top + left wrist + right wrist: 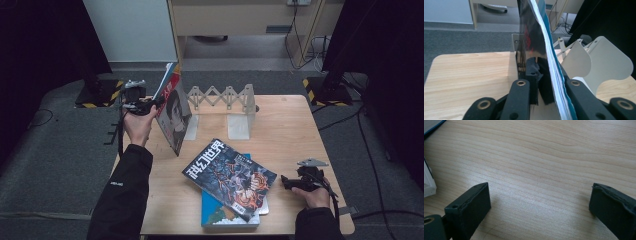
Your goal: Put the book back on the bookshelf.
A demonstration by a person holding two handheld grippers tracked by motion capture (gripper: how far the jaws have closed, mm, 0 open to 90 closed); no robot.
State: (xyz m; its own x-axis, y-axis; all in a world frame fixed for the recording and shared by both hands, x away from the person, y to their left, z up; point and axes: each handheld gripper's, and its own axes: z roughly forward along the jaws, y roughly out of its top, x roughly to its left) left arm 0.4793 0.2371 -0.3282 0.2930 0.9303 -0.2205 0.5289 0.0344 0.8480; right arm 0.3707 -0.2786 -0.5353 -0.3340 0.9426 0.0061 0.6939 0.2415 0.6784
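The magazine (172,112) stands tilted on its lower edge at the far left of the table (290,125), just left of the white folding book rack (225,102). My left gripper (150,104) pinches its upper part, jaws nearly together on the thin pages, my left hand (137,122) raised beyond the table's left edge. In the left gripper view the pages hide one pad. My right gripper (539,202) rests low at the near right, jaws wide apart over bare wood, holding nothing, near the stacked books (230,185).
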